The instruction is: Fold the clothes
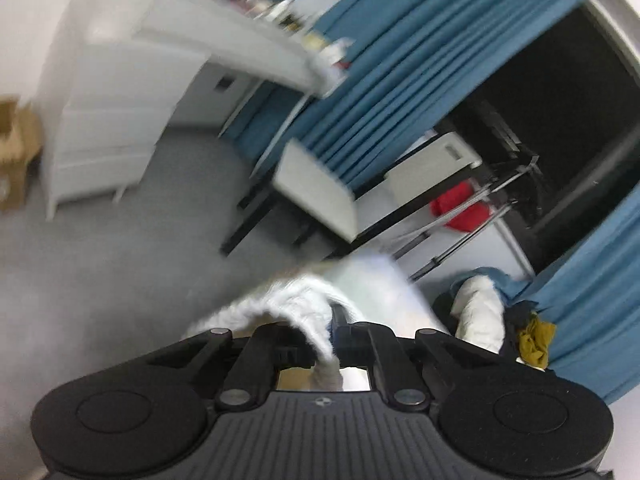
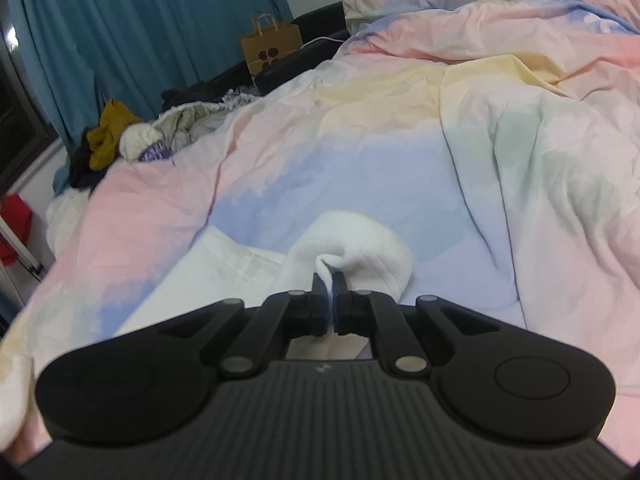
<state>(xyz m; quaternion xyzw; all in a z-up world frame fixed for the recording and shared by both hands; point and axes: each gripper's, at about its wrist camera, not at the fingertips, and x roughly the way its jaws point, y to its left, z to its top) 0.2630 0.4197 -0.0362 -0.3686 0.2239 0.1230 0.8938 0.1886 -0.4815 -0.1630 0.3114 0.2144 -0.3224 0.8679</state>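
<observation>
- The white garment [image 2: 360, 248] lies partly on the pastel bedcover [image 2: 360, 152], with one ribbed end pulled up.
- The right gripper [image 2: 330, 300] is pinched tight on that end.
- The left gripper [image 1: 334, 332] is lifted off the bed and pinches white cloth [image 1: 320, 300] too, probably the same garment.
- It looks like a fold is being made. Next, both ends need to move together and lie flat.

white garment [image 2: 352, 240], pastel pink, blue and yellow blotched duvet [image 2: 400, 140], teal curtains [image 2: 140, 32], mustard cloth [image 2: 108, 136], brown paper bag [image 2: 270, 50], black grippers, red cloth [image 1: 460, 206], white drawers [image 1: 112, 120], grey floor [image 1: 100, 272]
</observation>
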